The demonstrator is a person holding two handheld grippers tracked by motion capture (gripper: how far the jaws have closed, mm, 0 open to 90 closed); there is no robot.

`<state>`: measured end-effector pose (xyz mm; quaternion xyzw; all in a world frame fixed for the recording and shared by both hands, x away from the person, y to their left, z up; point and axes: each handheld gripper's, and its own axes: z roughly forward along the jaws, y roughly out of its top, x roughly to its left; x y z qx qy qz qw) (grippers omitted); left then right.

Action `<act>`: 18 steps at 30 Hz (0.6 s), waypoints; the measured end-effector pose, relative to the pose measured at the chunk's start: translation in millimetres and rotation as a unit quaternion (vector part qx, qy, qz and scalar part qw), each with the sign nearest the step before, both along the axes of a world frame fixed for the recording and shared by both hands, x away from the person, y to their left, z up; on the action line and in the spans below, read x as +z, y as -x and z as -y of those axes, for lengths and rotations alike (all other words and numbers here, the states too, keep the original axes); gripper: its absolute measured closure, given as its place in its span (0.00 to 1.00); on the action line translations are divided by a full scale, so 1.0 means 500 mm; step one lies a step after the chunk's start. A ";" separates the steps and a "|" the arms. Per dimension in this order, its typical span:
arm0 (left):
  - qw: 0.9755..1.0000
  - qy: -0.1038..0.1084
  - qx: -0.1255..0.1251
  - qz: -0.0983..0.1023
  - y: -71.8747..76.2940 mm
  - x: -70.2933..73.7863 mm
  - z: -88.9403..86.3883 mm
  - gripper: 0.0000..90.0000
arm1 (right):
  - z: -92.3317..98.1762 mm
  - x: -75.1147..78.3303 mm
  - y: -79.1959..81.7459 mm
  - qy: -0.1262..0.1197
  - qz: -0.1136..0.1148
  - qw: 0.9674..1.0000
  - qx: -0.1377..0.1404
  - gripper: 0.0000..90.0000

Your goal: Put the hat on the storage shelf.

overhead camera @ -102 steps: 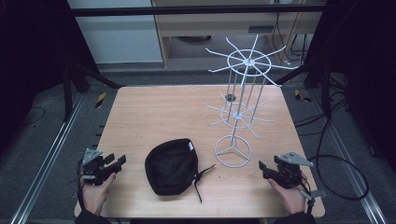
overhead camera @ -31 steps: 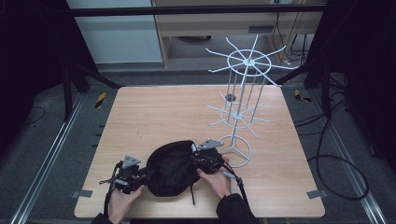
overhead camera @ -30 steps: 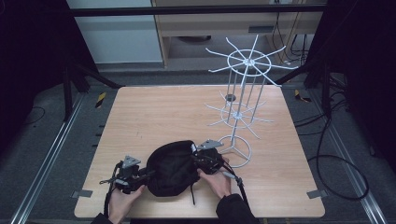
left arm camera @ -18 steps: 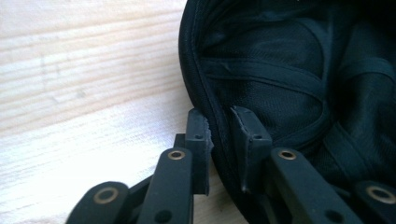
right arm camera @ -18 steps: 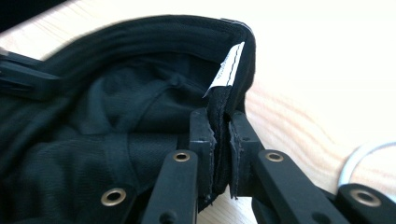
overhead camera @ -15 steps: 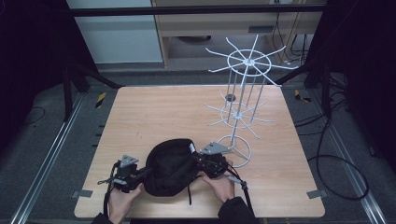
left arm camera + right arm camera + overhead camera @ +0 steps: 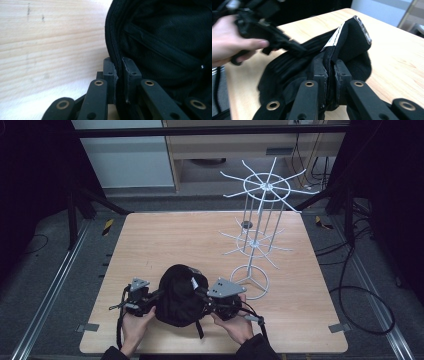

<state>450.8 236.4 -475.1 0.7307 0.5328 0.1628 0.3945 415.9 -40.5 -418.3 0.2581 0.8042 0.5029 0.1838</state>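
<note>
left gripper (image 7: 119, 75) pinched cap (image 7: 180, 292) rim | right gripper (image 7: 331, 75) pinched opposite rim | lift evenly, keep both pinches firm, aim for rack (image 7: 260, 227) hook

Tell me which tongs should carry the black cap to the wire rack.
Right, probably. Both tongs are shut on the black cap, but the right tongs sit nearer the wire rack than the left tongs.

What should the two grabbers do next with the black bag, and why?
Probably lift it a little. The left gripper and the right gripper are each shut on an edge of the black bag, which sits low over the table, and the white wire rack beside it has free hooks.
</note>
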 end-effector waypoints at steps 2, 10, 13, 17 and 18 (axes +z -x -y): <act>1.000 0.004 -0.003 0.000 -0.006 -0.003 0.004 0.91 | 0.003 -0.003 0.006 0.000 -0.002 1.000 0.006 0.92; 1.000 0.015 -0.023 -0.001 -0.011 -0.006 0.005 0.86 | 0.026 -0.034 0.027 0.015 -0.011 1.000 0.002 0.92; 0.999 0.019 -0.028 -0.003 -0.012 -0.005 0.004 0.85 | 0.032 -0.040 0.027 0.018 -0.015 1.000 -0.005 0.92; 0.999 0.026 -0.038 -0.009 -0.012 -0.001 0.000 0.78 | 0.040 -0.051 0.027 0.028 -0.020 0.999 -0.021 0.92; 0.999 0.026 -0.040 -0.005 -0.009 0.005 -0.002 0.77 | 0.043 -0.056 0.025 0.032 -0.021 0.999 -0.029 0.92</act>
